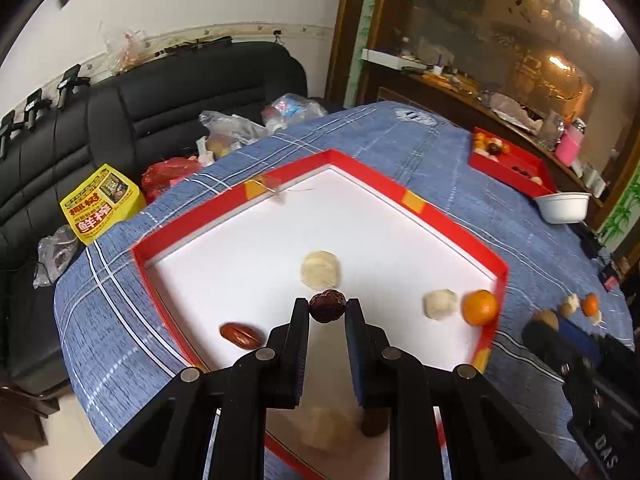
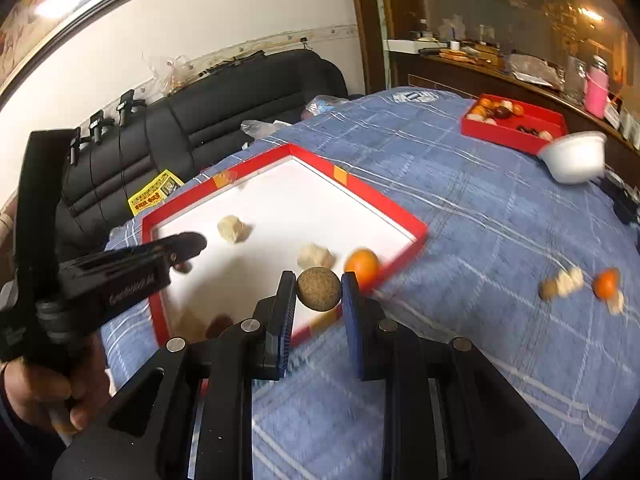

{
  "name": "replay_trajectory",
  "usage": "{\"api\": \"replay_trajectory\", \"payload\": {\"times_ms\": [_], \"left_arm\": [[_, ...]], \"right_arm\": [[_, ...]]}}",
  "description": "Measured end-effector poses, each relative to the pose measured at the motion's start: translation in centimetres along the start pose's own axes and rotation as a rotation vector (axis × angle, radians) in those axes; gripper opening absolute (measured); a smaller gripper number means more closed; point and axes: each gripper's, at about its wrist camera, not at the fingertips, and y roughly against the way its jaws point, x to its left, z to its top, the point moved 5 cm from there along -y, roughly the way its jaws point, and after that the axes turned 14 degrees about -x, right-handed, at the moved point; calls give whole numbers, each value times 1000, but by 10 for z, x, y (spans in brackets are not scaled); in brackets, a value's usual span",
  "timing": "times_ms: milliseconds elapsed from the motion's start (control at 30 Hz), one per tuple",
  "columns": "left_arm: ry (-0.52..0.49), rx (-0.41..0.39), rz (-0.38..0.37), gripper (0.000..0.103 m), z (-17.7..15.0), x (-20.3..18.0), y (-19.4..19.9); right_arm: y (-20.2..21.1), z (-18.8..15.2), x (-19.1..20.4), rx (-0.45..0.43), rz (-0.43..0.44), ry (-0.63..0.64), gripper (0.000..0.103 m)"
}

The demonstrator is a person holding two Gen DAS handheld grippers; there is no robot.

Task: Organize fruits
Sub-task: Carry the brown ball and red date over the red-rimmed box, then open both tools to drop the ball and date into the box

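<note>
A large red-rimmed tray with a white floor lies on the blue checked tablecloth. Inside it, going left to right in the left wrist view: a glossy red date near the tray's left wall, a pale crumbly lump at the middle, a smaller pale lump, and an orange mandarin just beside the tray's right wall. Well beyond the tray's far right corner sits a smaller red box holding mixed orange, white and dark fruits, with a white bowl tilted just beside it. Right of the tray, loose on the cloth, lie a brownish nut, pale pieces and another mandarin.

The left gripper hangs over the tray's near part, angled downward, clenched on a wrinkled dark-red jujube pinched at its tips. In the right wrist view a hand grips its handle at the tray's left edge.

The right gripper points downward over the tray's near right corner, clamped on a round, speckled tan-brown fruit.
</note>
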Motion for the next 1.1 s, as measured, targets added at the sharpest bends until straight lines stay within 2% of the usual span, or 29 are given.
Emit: {"api": "replay_trajectory", "payload": {"times_ms": [367,833,933,967,1000,1033,1100], "left_arm": [[-27,15,29,17,8,3,-30],[-35,37,68,17,9,1,-50],[-11,75,98,19,8,7,-60],[2,123,110,21,5,11,-63],[16,152,114,26,4,14,-65],[37,173,116,34,2,17,-64],[79,162,134,44,3,24,-56]], "right_arm": [[-79,16,2,62,-8,4,22],[-124,12,-10,134,-24,-21,23],[-132,9,-6,168,-9,-15,23],[-133,7,-5,180,-5,-11,23],[-133,6,-5,189,-9,-4,27],[-131,6,-5,194,-11,-6,39],[-121,8,-8,189,-8,-21,60]]}}
